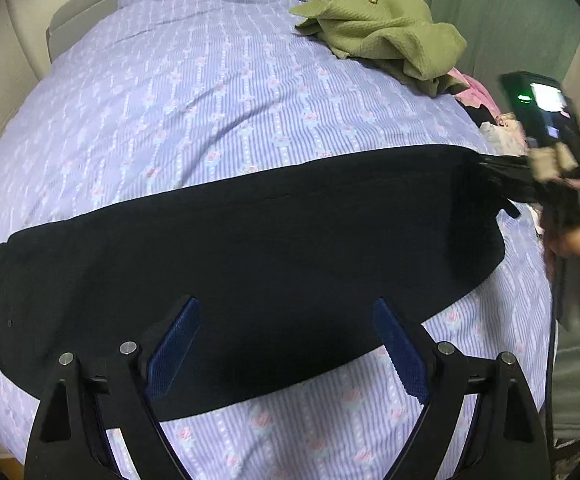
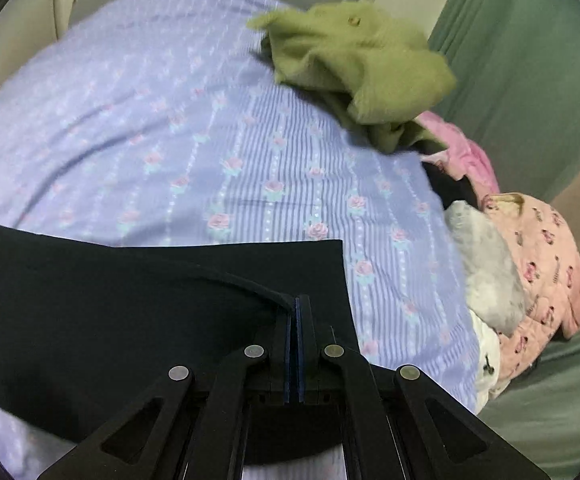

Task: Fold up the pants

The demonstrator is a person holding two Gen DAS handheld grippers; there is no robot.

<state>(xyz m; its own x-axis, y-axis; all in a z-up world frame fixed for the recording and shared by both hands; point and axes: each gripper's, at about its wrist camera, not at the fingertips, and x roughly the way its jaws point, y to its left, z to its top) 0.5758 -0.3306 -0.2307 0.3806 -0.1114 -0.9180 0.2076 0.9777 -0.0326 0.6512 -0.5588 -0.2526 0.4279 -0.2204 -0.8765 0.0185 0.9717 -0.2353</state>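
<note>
Now: black pants (image 1: 249, 248) flat across the bed (image 1: 169, 112).
R gripper (image 2: 296, 308) pinches pants edge at 3 o'clock; L gripper (image 1: 285, 320) fingers wide, over pants at 6 o'clock.

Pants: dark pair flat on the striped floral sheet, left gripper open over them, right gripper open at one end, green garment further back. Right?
One thing is off: the right gripper is shut on a fold of the pants, as the right wrist view shows. The left gripper is open over them, they lie on the floral sheet, and the green garment is further back.
</note>
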